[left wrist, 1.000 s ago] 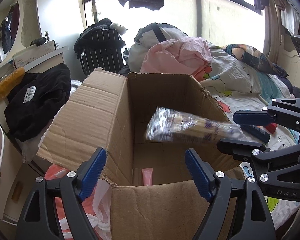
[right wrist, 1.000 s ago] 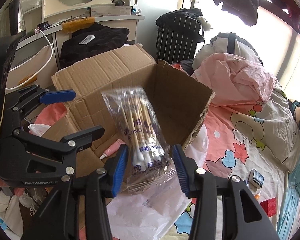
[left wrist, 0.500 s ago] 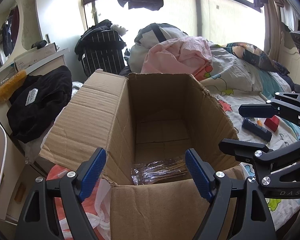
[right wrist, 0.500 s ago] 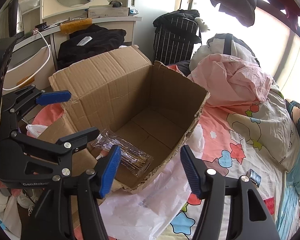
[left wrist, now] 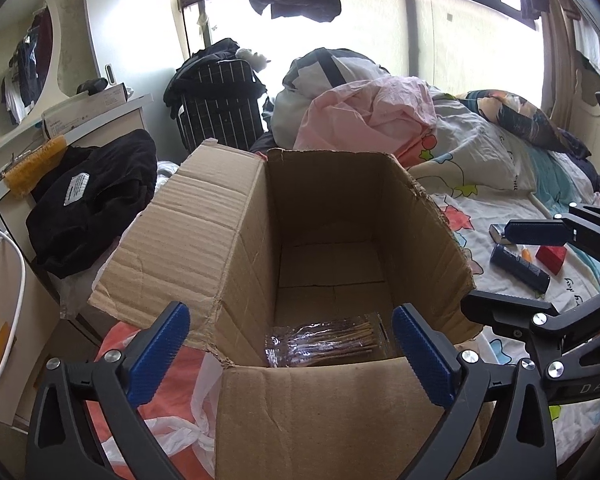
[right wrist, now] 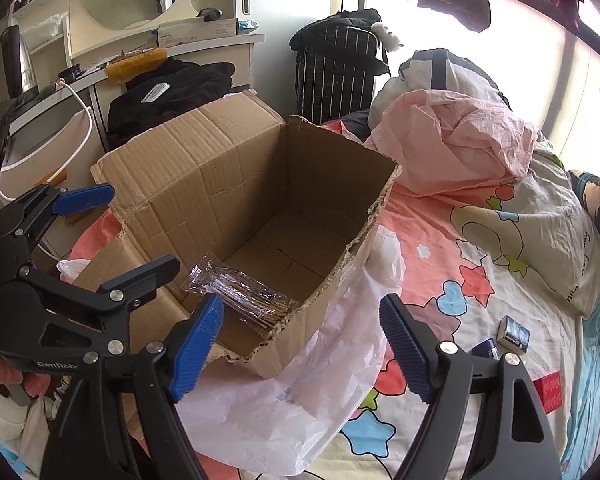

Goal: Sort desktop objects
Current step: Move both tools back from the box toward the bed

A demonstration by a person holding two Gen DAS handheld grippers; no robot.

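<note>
An open cardboard box (left wrist: 204, 232) (right wrist: 204, 184) stands on the bed. A clear bag of cotton swabs (left wrist: 324, 342) (right wrist: 240, 298) lies on its floor at the near end. My left gripper (left wrist: 290, 354) hovers open over the box's near wall, nothing between its blue pads. My right gripper (right wrist: 302, 344) is open and empty too, just outside the box's torn right corner above a white plastic bag (right wrist: 300, 392). On the sheet to the right lie a dark blue tube (left wrist: 520, 268), a red box (left wrist: 552, 258) (right wrist: 548, 394) and a small dark box (right wrist: 514, 330).
A pink crumpled cover (right wrist: 456, 148) and bedding pile up behind the box. A black garment (left wrist: 88, 196) drapes over a white desk at left, with a white cable (left wrist: 18, 280). A striped black bag (left wrist: 220, 100) stands by the window.
The right gripper opened and let go of the cotton swab bag, which dropped into the box. The right gripper then drew back to the right, out of the box.
</note>
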